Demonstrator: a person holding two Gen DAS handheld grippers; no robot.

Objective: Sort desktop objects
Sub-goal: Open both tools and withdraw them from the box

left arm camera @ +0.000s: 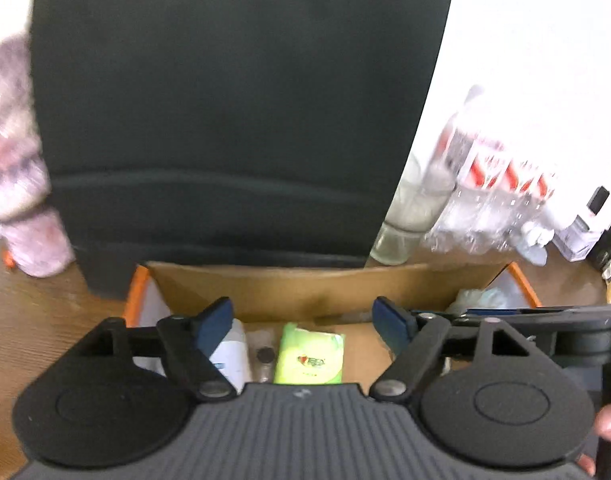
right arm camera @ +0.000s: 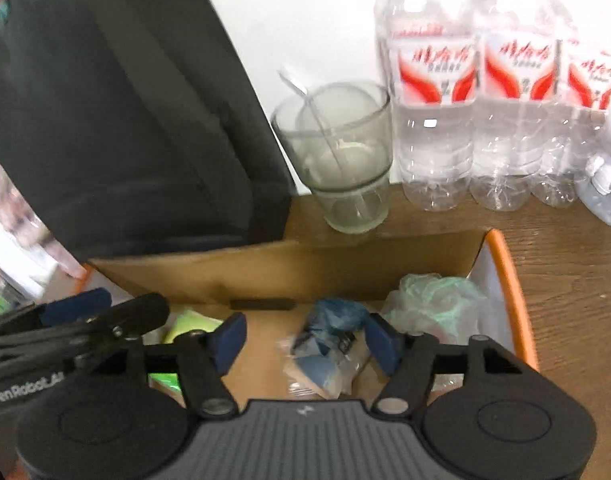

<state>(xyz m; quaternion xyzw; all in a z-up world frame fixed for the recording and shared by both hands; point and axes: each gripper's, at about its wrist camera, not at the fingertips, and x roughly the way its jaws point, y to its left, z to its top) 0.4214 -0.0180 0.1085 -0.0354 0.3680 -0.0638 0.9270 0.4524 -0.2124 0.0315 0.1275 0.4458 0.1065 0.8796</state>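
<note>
Green soft tissue packet (left arm camera: 309, 354) lies in the brown cardboard box (left arm camera: 289, 284); light, squashable, best pinched mid-body; both grippers (left arm camera: 301, 322) (right arm camera: 305, 338) gape empty.

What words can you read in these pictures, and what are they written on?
"GenRobot_AI": white letters on the left gripper's black body, seen in the right wrist view.
Water bottles: red characters on white labels, too blurred to read.
Green packet in the cardboard box: a small red and green logo, too blurred to read.
White bottle in the box: blue print, unreadable.

Black claw (left arm camera: 303, 320); blue pads (left arm camera: 213, 324); ribbed grey body
</note>
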